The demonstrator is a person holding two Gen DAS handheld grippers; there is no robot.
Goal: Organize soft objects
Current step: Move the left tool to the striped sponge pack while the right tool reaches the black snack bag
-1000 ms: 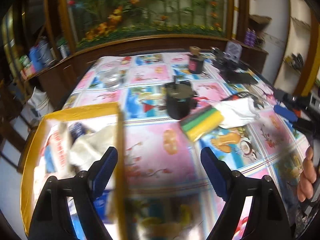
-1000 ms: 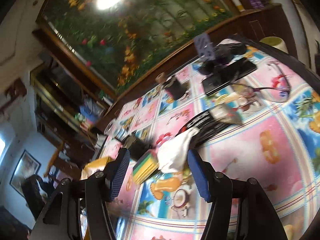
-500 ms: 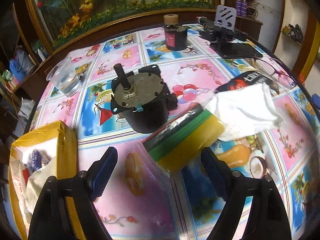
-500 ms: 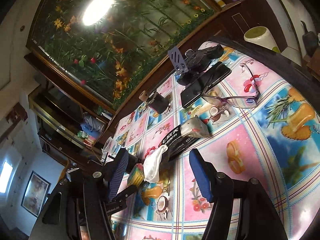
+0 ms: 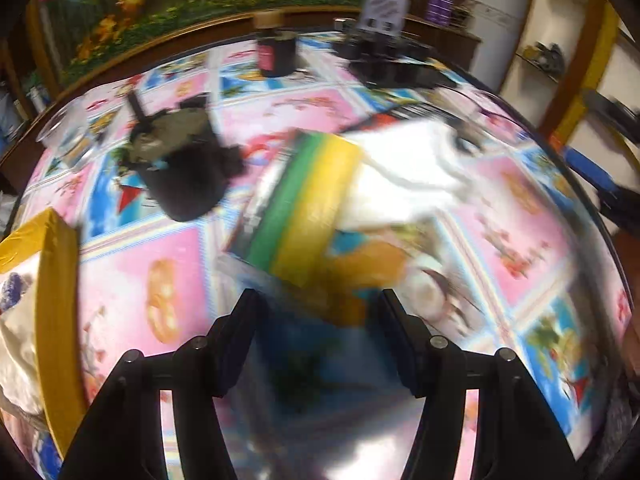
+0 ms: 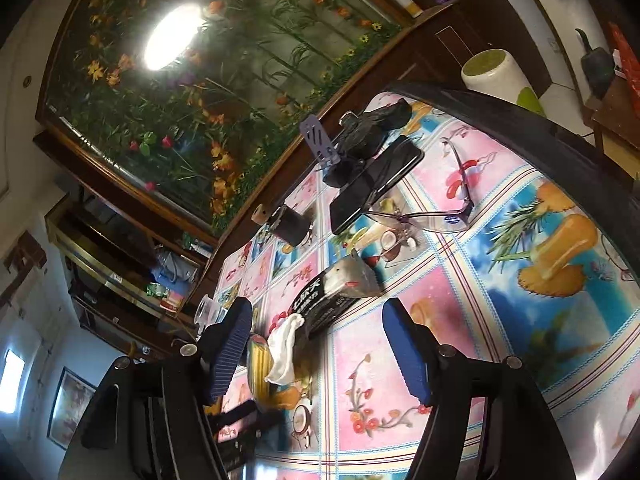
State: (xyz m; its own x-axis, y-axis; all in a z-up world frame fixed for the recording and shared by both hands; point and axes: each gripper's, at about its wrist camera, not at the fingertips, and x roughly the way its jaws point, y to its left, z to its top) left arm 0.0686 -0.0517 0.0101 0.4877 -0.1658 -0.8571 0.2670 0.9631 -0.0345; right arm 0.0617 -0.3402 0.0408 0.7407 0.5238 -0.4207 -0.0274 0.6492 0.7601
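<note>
A wrapped yellow-and-green sponge [image 5: 304,204] lies on the patterned tablecloth [image 5: 520,216], its right end touching a white cloth [image 5: 404,172]. My left gripper [image 5: 318,320] is open just in front of the sponge, its jaws apart on either side; the view is blurred. A yellow box [image 5: 52,264] at the left holds cloth items. My right gripper [image 6: 320,344] is open and empty, raised over the table. In the right wrist view the sponge [image 6: 258,364] and white cloth [image 6: 284,350] lie by its left finger.
A black motor [image 5: 184,172] stands left of the sponge. A black packet [image 6: 332,300], glasses [image 6: 436,216], a phone [image 6: 376,184], a dark jar [image 5: 276,54] and a clear cup [image 5: 64,136] lie further back. A wooden ledge borders the table's far side.
My left gripper has moved forward and down toward the sponge, which now fills the middle of its view. My right gripper has tilted and drawn back slightly.
</note>
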